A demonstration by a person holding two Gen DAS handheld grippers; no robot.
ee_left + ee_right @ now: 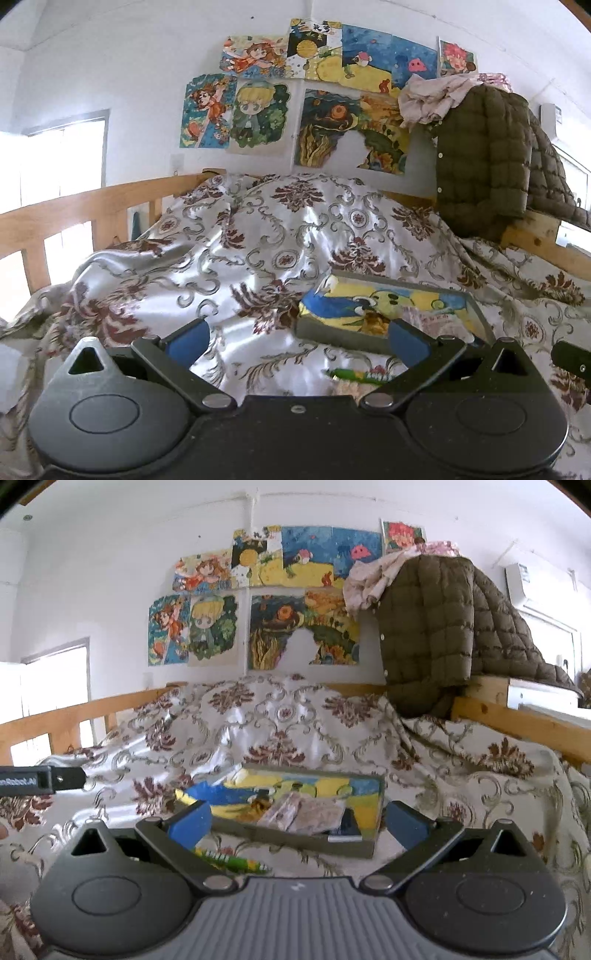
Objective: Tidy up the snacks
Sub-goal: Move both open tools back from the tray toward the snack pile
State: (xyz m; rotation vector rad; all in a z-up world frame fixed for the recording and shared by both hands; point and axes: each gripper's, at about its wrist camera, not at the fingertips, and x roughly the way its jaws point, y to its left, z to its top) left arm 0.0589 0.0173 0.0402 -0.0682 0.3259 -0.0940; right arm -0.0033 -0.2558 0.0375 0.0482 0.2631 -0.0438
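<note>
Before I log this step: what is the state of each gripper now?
Left gripper: open, holding nothing.
Right gripper: open, holding nothing.

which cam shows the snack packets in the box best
Right wrist view: the snack packets lie fully visible inside the shallow box. In the left wrist view, one gripper finger hides most of them, leaving a pale corner.

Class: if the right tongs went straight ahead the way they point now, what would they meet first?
Probably the near wall of the box, just ahead of the open right tongs; depth is unclear.
</note>
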